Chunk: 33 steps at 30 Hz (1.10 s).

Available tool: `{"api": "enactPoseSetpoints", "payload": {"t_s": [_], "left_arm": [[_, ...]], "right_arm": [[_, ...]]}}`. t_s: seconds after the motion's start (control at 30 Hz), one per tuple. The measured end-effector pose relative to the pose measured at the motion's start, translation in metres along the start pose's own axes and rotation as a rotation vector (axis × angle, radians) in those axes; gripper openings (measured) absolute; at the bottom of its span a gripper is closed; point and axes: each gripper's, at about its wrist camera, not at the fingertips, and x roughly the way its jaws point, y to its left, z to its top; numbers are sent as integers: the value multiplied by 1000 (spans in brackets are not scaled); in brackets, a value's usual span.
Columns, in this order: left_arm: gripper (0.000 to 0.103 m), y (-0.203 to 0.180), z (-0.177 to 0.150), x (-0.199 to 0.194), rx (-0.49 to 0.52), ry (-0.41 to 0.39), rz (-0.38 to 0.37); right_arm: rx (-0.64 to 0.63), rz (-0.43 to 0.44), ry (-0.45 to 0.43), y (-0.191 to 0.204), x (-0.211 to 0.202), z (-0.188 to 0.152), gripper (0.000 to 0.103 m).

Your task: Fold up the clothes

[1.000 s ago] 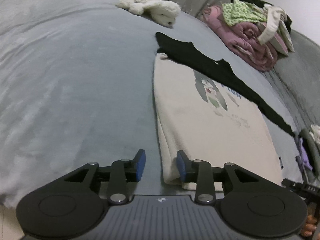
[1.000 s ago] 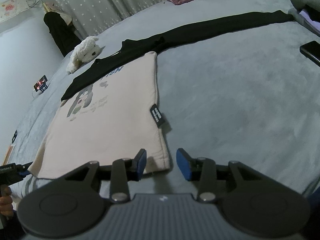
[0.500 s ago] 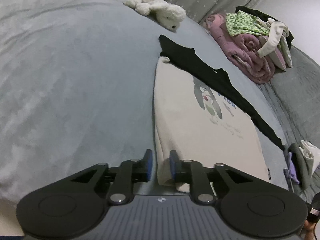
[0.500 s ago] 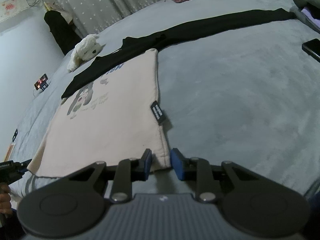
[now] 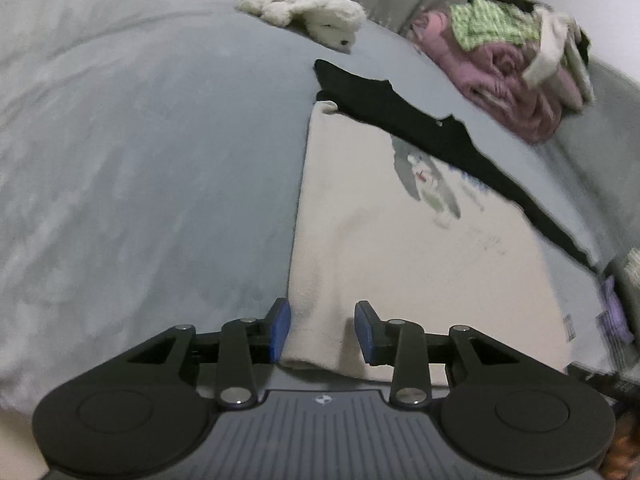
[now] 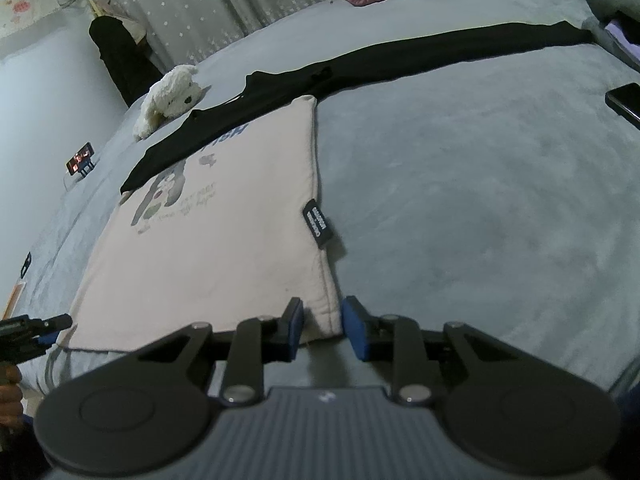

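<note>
A cream shirt [image 5: 400,240] [image 6: 224,248] with a cartoon print lies flat on the grey bed cover [image 5: 140,160]. A long black strip of cloth [image 5: 420,128] [image 6: 400,60] runs across its far end. My left gripper [image 5: 323,330] straddles the near left hem corner. Its jaws are opening and the fabric lies loose between the blue pads. My right gripper [image 6: 323,328] is shut on the near right hem corner, just below a black label [image 6: 317,222]. The left gripper [image 6: 36,332] also shows at the edge of the right wrist view.
A white plush toy [image 5: 312,12] [image 6: 172,96] lies beyond the shirt. A heap of pink blanket and clothes [image 5: 512,68] sits at the back right. A dark phone [image 6: 626,98] rests on the cover to the right, and a small lit screen on a stand [image 6: 80,158] to the far left.
Both grippers narrowed their jaws around the shirt's near corners. The right one stayed pinched on its corner, while the left one shifted slightly right over its corner and widened again.
</note>
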Motion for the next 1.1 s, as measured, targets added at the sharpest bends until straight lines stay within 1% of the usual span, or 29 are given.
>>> {"api": "enactPoseSetpoints", "payload": {"t_s": [0.03,0.07,0.13,0.27,0.47,0.6,0.7,0.9,0.93,1.0,1.07,1.1], "left_arm": [[23,-5,-2,0,42,-5,36],[18,-10,-4,0,83,-10,66],[13,-16,-6,-1,145,-20,110],[10,-20,-10,-5,196,-37,155],[7,-28,-11,-18,206,-63,210],[7,-37,-14,-30,228,-83,235],[7,-42,-15,-32,244,-87,256],[9,-41,-17,-4,277,-31,311],[12,-43,-18,-3,290,-35,322],[13,-46,-18,-3,311,-40,334],[22,-47,-19,-2,319,-43,354],[24,-48,-19,-2,322,-45,364]], "right_arm": [[-5,-3,-1,0,0,0,22],[-8,-8,-3,1,0,0,17],[-5,-13,-8,1,0,-1,16],[3,-19,-16,2,-1,-1,15],[13,-15,-39,5,-10,0,13],[28,20,-77,6,-28,3,13],[24,33,-85,9,-35,5,13],[12,-17,-9,4,-13,2,13],[-1,-28,-3,5,-9,1,14],[-27,-33,-2,8,-7,1,15],[-52,-29,-10,11,-8,1,17],[-59,-28,-17,12,-10,2,19]]}}
